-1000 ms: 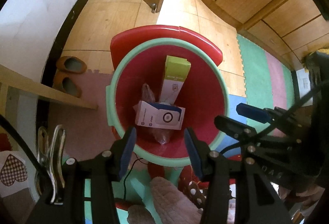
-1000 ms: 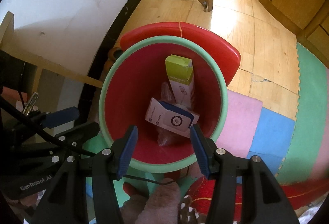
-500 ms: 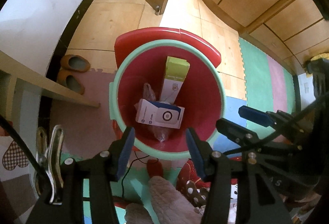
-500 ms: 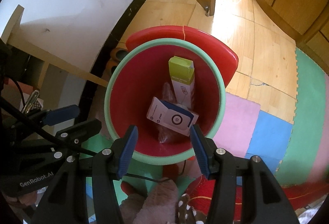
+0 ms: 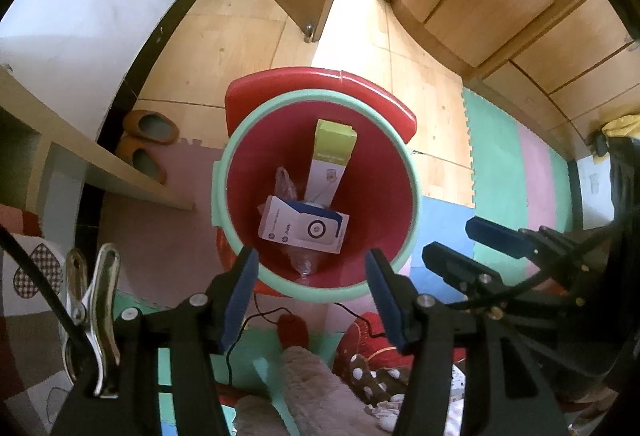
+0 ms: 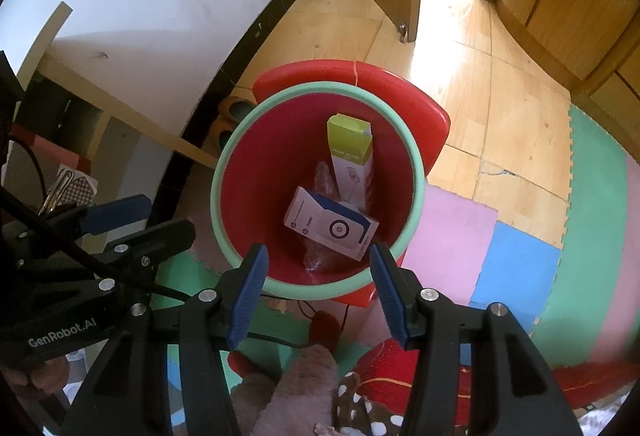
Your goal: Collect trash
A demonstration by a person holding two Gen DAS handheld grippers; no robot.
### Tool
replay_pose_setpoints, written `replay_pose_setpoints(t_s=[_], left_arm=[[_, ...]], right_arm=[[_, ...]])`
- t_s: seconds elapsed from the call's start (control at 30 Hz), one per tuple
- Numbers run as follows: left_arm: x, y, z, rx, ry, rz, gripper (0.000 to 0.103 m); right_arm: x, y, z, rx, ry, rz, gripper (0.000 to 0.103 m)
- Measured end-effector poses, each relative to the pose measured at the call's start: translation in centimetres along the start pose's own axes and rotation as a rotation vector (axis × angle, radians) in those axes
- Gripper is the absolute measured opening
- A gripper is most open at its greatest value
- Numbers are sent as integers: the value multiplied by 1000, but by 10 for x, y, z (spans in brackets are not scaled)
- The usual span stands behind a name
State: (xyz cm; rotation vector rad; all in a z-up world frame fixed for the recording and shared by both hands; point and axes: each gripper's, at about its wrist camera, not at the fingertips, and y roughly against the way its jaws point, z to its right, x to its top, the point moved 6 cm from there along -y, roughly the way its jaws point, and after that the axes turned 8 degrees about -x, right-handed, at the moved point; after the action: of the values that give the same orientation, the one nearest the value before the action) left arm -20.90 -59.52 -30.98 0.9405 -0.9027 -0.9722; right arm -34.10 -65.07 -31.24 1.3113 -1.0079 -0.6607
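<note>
Left wrist: round red plastic bin (image 5: 384, 192) with mint rim, on foam mats. Inside lie a flat white-blue box (image 5: 303, 225), a tall green-white carton (image 5: 330, 164) leaning on the wall, and crinkly clear wrap (image 5: 285, 184). Left gripper (image 5: 312, 290) hangs above the near rim, jaws opening, nothing between.

Right wrist: same bin (image 6: 256, 172), box (image 6: 330, 224) and carton (image 6: 352, 160) below right gripper (image 6: 318, 292), jaws spread, empty.

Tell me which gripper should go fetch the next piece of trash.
Either, probably: the left gripper, its jaws opening, and the right gripper both hang empty over the bin, side by side. No loose trash shows outside it.
</note>
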Motion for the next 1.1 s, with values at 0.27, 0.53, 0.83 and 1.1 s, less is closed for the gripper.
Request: replay_pose_setpoints(t_s=[0.27, 0.53, 0.83, 1.1], left_arm=[[-6, 19, 6, -6, 24, 28, 59], [-14, 42, 6, -18, 54, 58, 59], [-24, 77, -4, -7, 105, 101, 59], [-41, 113, -29, 12, 185, 139, 59]], right_arm=[[-5, 19, -2, -2, 16, 21, 54], [-10, 44, -11, -4, 47, 43, 54], [-11, 73, -34, 13, 97, 72, 54], [-15, 102, -75, 60, 184, 100, 54]])
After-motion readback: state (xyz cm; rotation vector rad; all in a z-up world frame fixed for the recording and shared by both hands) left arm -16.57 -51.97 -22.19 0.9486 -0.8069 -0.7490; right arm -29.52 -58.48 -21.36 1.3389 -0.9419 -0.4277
